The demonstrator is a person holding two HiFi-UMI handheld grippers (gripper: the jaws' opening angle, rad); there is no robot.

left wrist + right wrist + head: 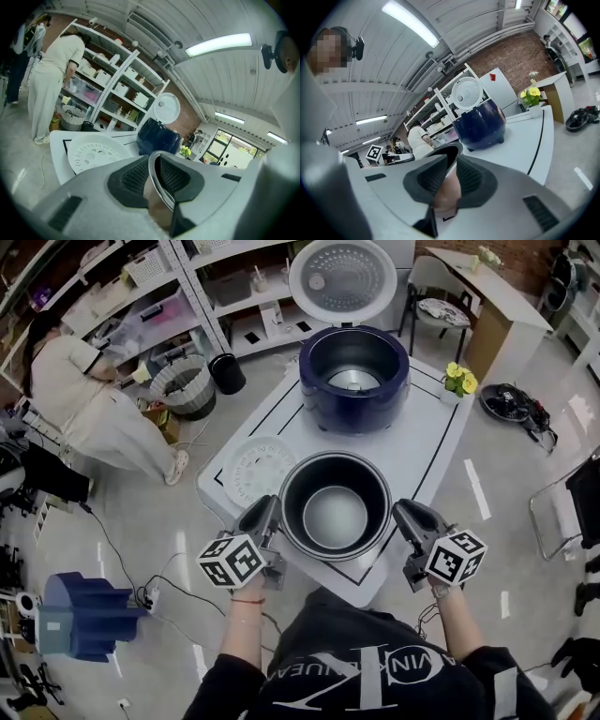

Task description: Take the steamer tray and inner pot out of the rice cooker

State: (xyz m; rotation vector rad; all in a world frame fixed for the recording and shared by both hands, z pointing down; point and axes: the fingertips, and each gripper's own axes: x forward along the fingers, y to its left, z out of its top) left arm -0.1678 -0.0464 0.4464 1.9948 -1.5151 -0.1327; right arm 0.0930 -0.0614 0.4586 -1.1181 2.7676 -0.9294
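The round, silver-grey metal inner pot (336, 512) is out of the navy-blue rice cooker (323, 404) and sits on the person's side of that cooker, over the near edge of the white table (412, 442). From the head view it is hard to say whether the pot rests on the table or hangs just above it.

The left gripper (262, 517) meets the pot's left rim and the right gripper (405, 517) its right rim, on opposite sides. In the left gripper view the thin bright rim (161, 190) runs up between the two black ribbed pads (133, 178), and the left gripper (153, 176) is closed on it. In the right gripper view the pot wall (447, 190) stands between the pads (471, 180) likewise, with the right gripper (447, 180) clamped onto it.

The white, round, perforated steamer tray (255, 465) lies flat on the table, nearer the person than the cooker and to its left, just beside the pot and apart from both grippers. The cooker stands empty with its white lid (342, 279) raised behind it. A small pot of yellow flowers (459, 381) stands to the cooker's right.
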